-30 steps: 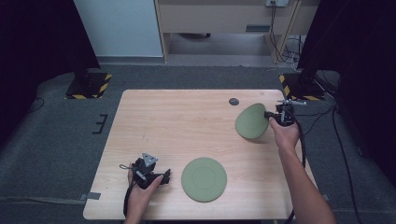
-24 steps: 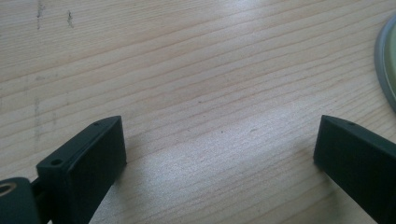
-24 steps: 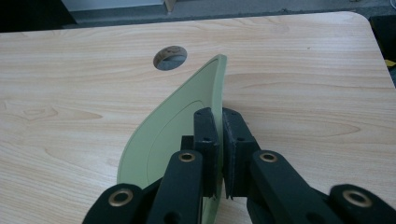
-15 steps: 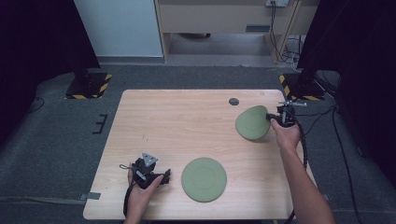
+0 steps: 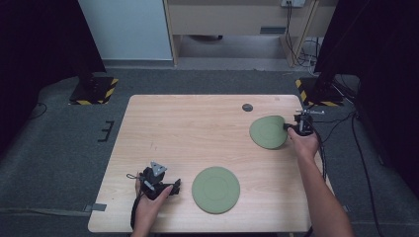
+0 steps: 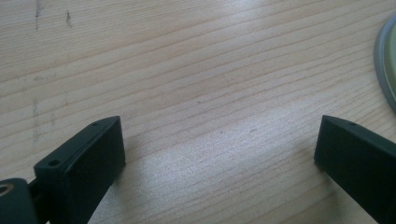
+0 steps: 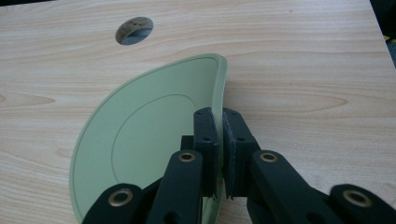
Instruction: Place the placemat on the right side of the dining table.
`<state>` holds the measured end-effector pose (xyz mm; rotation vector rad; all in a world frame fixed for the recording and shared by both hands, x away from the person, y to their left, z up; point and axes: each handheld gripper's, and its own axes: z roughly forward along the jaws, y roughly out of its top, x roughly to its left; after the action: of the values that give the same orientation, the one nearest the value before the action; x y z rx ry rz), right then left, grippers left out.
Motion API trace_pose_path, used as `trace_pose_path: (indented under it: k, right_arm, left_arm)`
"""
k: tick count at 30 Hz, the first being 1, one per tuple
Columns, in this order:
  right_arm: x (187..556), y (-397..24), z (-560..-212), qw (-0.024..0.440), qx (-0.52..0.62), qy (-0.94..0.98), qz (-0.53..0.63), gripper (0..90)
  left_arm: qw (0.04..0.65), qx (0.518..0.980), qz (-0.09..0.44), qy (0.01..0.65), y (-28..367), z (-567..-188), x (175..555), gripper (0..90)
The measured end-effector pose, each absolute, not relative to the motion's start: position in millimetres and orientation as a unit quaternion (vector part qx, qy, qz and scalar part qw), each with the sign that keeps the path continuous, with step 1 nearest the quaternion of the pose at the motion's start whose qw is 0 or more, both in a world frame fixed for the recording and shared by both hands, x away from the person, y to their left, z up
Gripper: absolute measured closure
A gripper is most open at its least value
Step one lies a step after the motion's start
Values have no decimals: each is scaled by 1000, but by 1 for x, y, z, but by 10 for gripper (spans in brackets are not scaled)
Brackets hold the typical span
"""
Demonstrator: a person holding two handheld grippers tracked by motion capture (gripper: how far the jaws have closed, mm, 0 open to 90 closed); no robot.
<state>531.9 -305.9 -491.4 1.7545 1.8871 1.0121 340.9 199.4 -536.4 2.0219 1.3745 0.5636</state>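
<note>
high view: right claw (image 5: 291, 127) clamped on the rim of a green plate (image 5: 268, 132), tilted near the right edge of the tabletop (image 5: 197, 128); second green plate (image 5: 215, 189) lying flat near the front edge; left claw (image 5: 174, 186) resting just beside it, nothing held. likely stacking, not yet done.

left gripper view: jaws spread wide over bare wood, second plate's rim at the right edge.

right gripper view: jaws pinched narrow on the plate's edge, plate on its side above the wood, cable hole (image 7: 134, 30) beyond. carry and set-down left.

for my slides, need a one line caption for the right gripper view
Right gripper clamps the rim of a tilted green plate above the wooden table, near a round hole.
</note>
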Motion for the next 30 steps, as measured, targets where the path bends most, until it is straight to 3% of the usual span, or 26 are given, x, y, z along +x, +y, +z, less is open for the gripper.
trace_pose_path:
  k: [30]
  right_arm:
    - [536, -320, -513, 166, 660, 645, 349, 775]
  left_arm:
    - [309, 767, 214, 520, 199, -536, 342, 6]
